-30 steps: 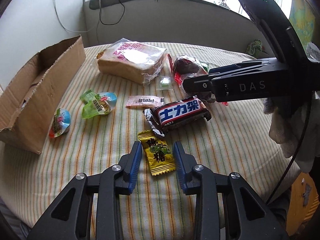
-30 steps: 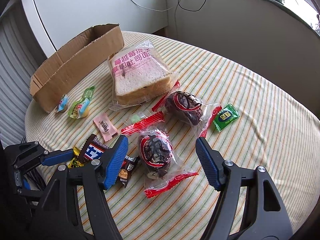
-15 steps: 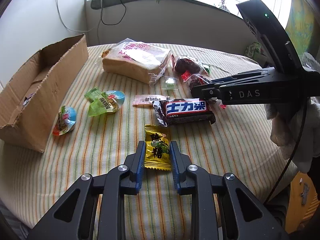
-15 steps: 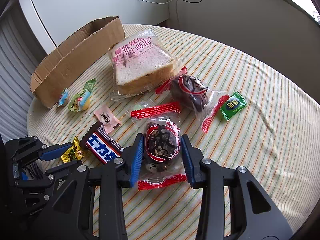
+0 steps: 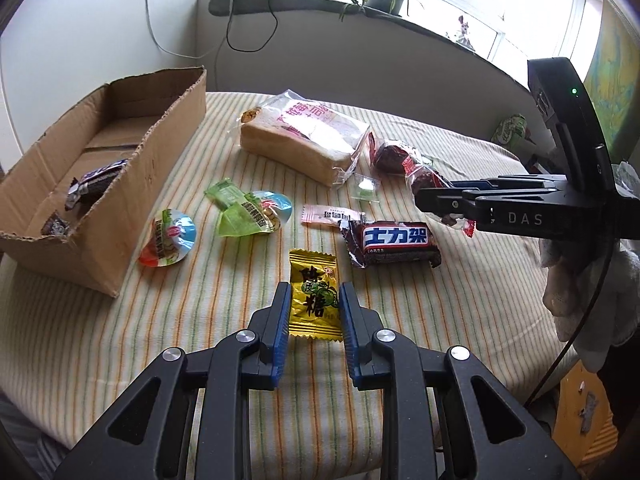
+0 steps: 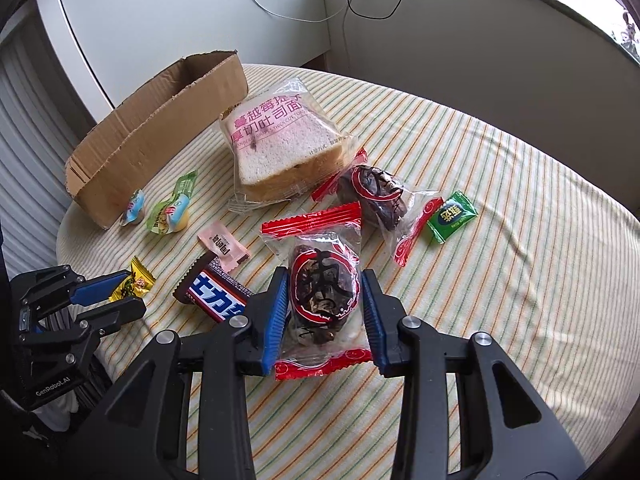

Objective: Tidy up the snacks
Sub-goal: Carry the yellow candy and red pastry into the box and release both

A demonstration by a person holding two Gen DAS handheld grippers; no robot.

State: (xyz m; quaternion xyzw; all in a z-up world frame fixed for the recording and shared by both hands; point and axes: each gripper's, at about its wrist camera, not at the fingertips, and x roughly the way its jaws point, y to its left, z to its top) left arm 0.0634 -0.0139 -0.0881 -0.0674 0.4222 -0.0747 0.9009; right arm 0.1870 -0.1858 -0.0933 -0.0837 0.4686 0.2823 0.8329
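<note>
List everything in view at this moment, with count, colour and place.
box: 1, brown cardboard, table's left edge; wrapped snacks inside
bread: 1, clear bag with pink print, mid table
cakes: 2, dark, red-edged wrappers; one beside bread, one gripped
chocolate bar: 1, brown, blue label, centre
yellow candy: 1, gripped
pink sachet: 1, by bar
jelly cups: 2, green-blue, near box
green sachet: 1, right of cakes
tablecloth: 1, striped
left hand-held gripper: black, blue pads, on candy
right hand-held gripper: same, on cake

Right gripper clamps the red-wrapped dark pastry
</note>
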